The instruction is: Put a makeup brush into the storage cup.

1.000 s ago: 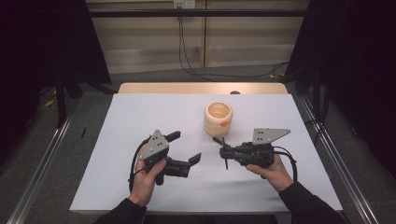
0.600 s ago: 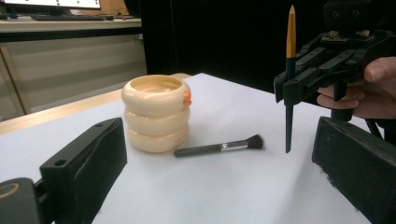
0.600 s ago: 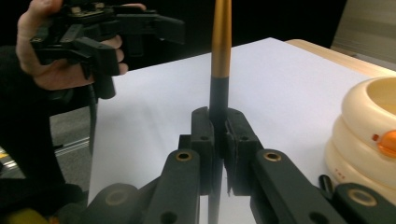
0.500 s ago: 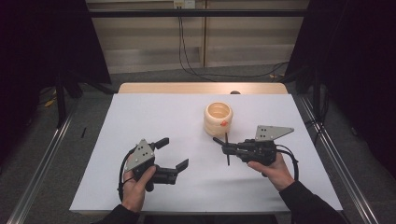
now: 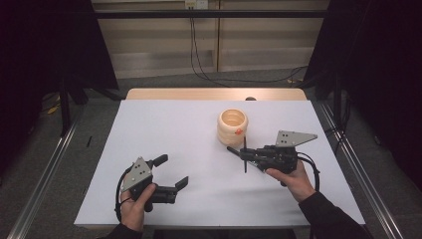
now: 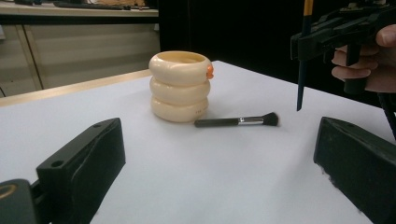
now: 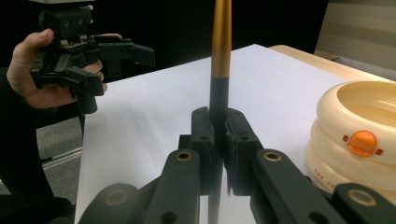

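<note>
A cream holder (image 5: 232, 127) made of three stacked rings, with an orange button (image 7: 362, 142), stands mid-table. In front of it lies a black make-up brush (image 6: 236, 121) flat on the white table. My right gripper (image 5: 246, 153) is shut on a slim upright stick (image 7: 219, 70), black below and gold above. Its tip hangs just above the table near the brush's bristles. My left gripper (image 5: 173, 171) is at the near left, low over the table, open with nothing between its jaws, pointing toward the holder.
The white tabletop (image 5: 174, 129) ends in a wooden strip (image 5: 199, 93) at the far side. Metal rails (image 5: 45, 164) run along the floor on both sides. Cables (image 5: 199, 59) hang at the back wall.
My left gripper has drawn back toward the near left corner and sunk lower. The right gripper and its stick have stayed in place.
</note>
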`<state>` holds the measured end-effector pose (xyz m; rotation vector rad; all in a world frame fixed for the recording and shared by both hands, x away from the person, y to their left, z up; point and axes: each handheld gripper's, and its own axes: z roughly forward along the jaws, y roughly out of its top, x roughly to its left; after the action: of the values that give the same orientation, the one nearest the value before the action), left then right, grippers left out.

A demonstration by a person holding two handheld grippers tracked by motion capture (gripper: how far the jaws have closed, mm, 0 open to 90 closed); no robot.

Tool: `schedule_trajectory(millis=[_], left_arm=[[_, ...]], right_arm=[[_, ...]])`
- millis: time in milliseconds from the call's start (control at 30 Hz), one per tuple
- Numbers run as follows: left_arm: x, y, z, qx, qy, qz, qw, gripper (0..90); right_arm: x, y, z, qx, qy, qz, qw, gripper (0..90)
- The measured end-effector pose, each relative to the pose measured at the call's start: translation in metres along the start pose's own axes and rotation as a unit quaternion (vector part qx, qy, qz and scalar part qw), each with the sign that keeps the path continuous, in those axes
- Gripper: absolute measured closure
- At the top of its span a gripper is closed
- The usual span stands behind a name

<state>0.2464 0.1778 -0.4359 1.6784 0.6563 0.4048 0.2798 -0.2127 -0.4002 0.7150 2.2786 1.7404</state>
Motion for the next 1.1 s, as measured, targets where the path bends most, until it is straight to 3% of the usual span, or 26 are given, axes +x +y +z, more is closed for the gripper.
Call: schedule_trajectory(millis=[33,67,300,567,1100], left_arm=[[0.000,-0.001,0.000,-0.005,0.002,-0.007,1.0000,2.2],[0.002,-0.001,0.001,0.003,-0.011,0.002,0.9999,2.3],[0.002,-0.003,0.000,-0.003,-0.003,-0.003,1.0000,2.7],[0.001,-0.002,0.001,-0.002,-0.012,0.002,0.9999,2.3],[-0.001,-0.001,0.001,0.003,-0.021,0.010,0.9997,1.8]], right_arm=[[0.000,0.000,0.000,-0.001,0.001,0.001,1.0000,83.7],[-0.001,0.000,0.001,-0.002,0.002,0.001,1.0000,83.7],[-0.004,0.003,0.003,-0.004,-0.004,0.001,1.0000,83.7],[-0.007,0.012,0.006,-0.006,-0.006,-0.010,0.9999,83.7],[-0.030,0.039,0.019,-0.017,-0.035,-0.016,0.9991,83.7]])
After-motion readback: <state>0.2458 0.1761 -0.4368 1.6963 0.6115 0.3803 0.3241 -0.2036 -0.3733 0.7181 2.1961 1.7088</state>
